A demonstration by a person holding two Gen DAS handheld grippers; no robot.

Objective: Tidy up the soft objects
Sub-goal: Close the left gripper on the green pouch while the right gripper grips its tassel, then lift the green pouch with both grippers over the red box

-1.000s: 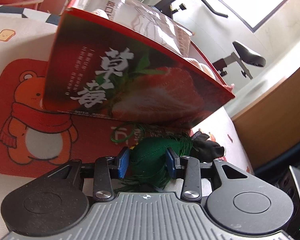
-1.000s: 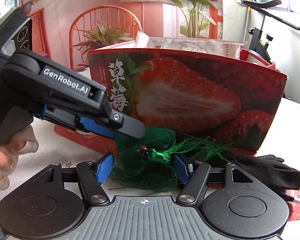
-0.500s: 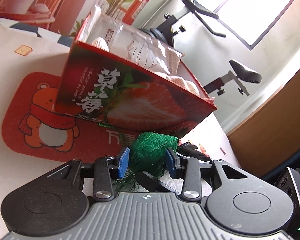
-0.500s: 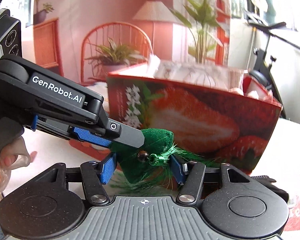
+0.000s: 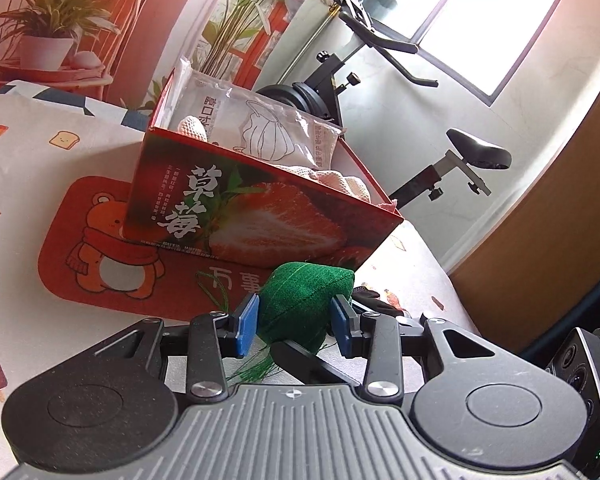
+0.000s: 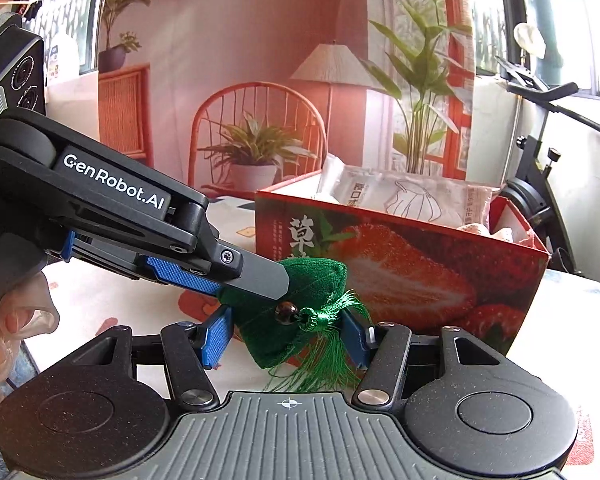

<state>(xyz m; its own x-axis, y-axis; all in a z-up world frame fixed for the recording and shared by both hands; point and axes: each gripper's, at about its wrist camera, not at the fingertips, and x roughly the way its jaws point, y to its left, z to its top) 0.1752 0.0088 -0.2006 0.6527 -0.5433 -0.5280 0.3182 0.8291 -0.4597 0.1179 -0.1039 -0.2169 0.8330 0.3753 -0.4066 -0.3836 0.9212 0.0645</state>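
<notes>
Since a second ago the green sachet (image 5: 306,304) has come up off the red mat (image 5: 84,248). Left gripper (image 5: 296,330) clamps its body; right gripper (image 6: 286,336) pinches the tasselled end, apparently. The strawberry box (image 5: 260,220) lies just ahead, rim above it.

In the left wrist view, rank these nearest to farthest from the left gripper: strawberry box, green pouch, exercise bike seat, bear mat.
1. Green pouch, between the left gripper's pads.
2. Bear mat, just beyond, left on the table.
3. Strawberry box, standing on the mat behind the pouch.
4. Exercise bike seat, far right, past the table.
</notes>
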